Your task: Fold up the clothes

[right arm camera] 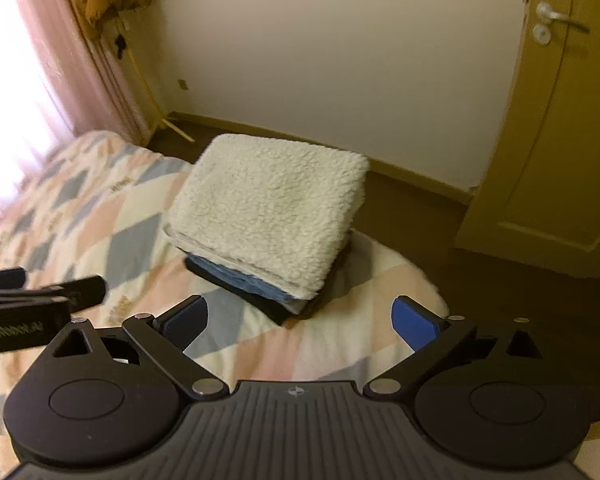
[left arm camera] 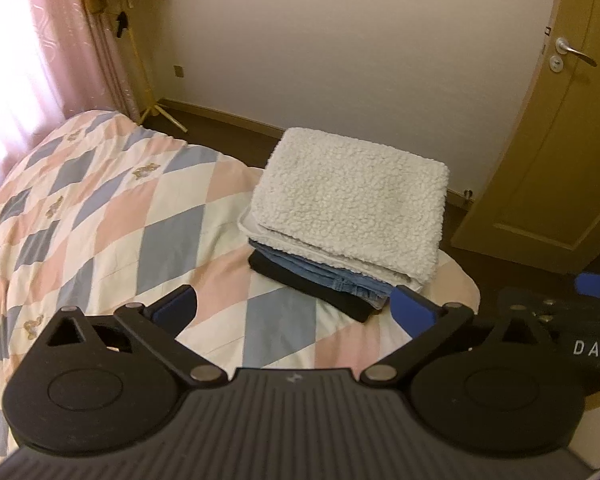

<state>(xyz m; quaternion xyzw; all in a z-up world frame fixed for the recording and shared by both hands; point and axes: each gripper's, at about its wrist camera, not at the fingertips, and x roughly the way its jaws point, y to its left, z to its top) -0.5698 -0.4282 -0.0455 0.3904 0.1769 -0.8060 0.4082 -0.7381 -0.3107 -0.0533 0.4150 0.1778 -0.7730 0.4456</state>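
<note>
A stack of folded clothes sits near the corner of the bed: a white fleece garment [left arm camera: 352, 200] [right arm camera: 268, 208] lies on top, blue jeans [left arm camera: 332, 272] [right arm camera: 244, 280] under it, and a black garment [left arm camera: 300, 284] [right arm camera: 260, 300] at the bottom. My left gripper [left arm camera: 296, 308] hovers over the bedspread just in front of the stack, jaws wide apart, nothing between them. My right gripper [right arm camera: 300, 316] hangs likewise before the stack, open and empty. The left gripper's body [right arm camera: 32, 300] shows at the left edge of the right wrist view, and the right gripper's body [left arm camera: 572, 332] at the right edge of the left wrist view.
The bed carries a quilt [left arm camera: 100, 208] [right arm camera: 100, 220] in pink, blue and white diamonds. A pink curtain [left arm camera: 40, 40] hangs at the left, a yellow stand [left arm camera: 148, 92] with clothes in the corner. A door [left arm camera: 572, 120] [right arm camera: 552, 120] stands at the right over dark floor [right arm camera: 420, 216].
</note>
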